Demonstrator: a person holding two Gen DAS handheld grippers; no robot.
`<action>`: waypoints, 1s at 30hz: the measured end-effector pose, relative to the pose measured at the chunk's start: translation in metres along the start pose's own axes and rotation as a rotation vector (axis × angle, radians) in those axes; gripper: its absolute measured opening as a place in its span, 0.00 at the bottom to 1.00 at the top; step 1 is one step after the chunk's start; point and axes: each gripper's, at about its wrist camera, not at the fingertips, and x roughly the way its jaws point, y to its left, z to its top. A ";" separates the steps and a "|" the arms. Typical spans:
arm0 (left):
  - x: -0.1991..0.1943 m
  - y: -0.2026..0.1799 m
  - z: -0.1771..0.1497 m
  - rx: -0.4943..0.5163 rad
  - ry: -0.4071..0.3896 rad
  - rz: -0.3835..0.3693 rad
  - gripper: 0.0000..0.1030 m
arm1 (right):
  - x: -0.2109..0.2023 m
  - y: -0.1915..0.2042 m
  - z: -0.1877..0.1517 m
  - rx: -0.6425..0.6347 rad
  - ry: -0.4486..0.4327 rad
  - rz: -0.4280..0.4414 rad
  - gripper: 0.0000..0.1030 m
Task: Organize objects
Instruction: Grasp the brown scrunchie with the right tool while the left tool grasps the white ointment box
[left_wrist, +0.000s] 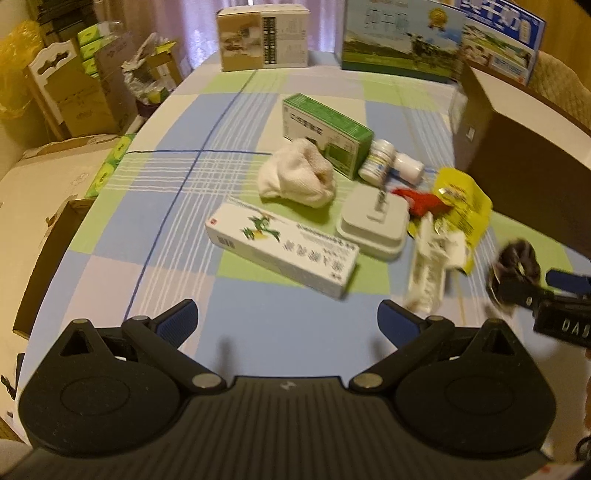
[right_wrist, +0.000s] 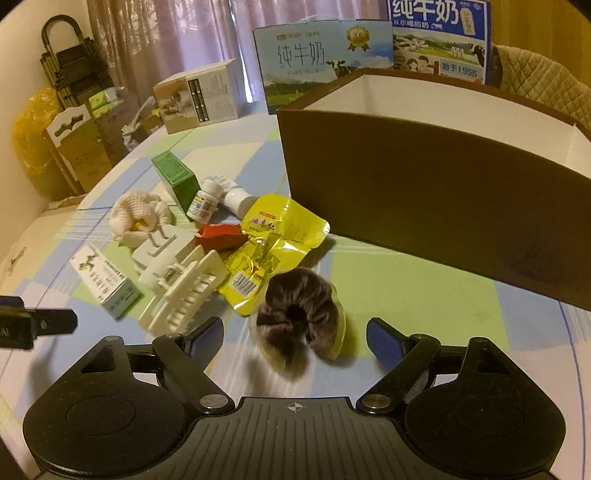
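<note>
Step in hand: The right tool (right_wrist: 295, 332) was going for the brown hair scrunchie (right_wrist: 298, 321), so this looked like the start of picking it up.
Right tool: Its two blue pads were wide apart, one on each side of the scrunchie. It held nothing yet.
Left tool: The left tool (left_wrist: 288, 319) was wide open too, with nothing in it. It hung over a bare part of the worktop (left_wrist: 177, 206), near the long white box (left_wrist: 282, 249).
Where the scrunchie was: It lay on the worktop, just in front of the big brown box (right_wrist: 424, 184), touching the edge of the yellow packet (right_wrist: 266, 251).
Next move, I think: The right tool needed to go down a bit, close on the soft scrunchie, lift it over the tall wall and drop it into the brown box.
In the way: The yellow packet could get pinched too. The white plastic rack (right_wrist: 188, 295) was close on the left.
Other things: A red packet (right_wrist: 218, 236), two small white bottles (right_wrist: 203, 201), a green box (right_wrist: 177, 181), a white cloth (right_wrist: 138, 210) and a flat white case (left_wrist: 373, 218) waited in the pile.
</note>
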 end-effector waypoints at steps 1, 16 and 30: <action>0.003 0.000 0.003 -0.009 -0.002 0.006 0.99 | 0.005 0.000 0.001 -0.004 -0.001 -0.002 0.80; 0.040 -0.002 0.033 -0.084 0.013 0.057 0.99 | 0.022 -0.030 0.006 0.007 -0.046 -0.051 0.29; 0.072 0.002 0.034 -0.046 0.065 0.159 0.99 | 0.017 -0.068 0.011 0.120 -0.062 -0.075 0.29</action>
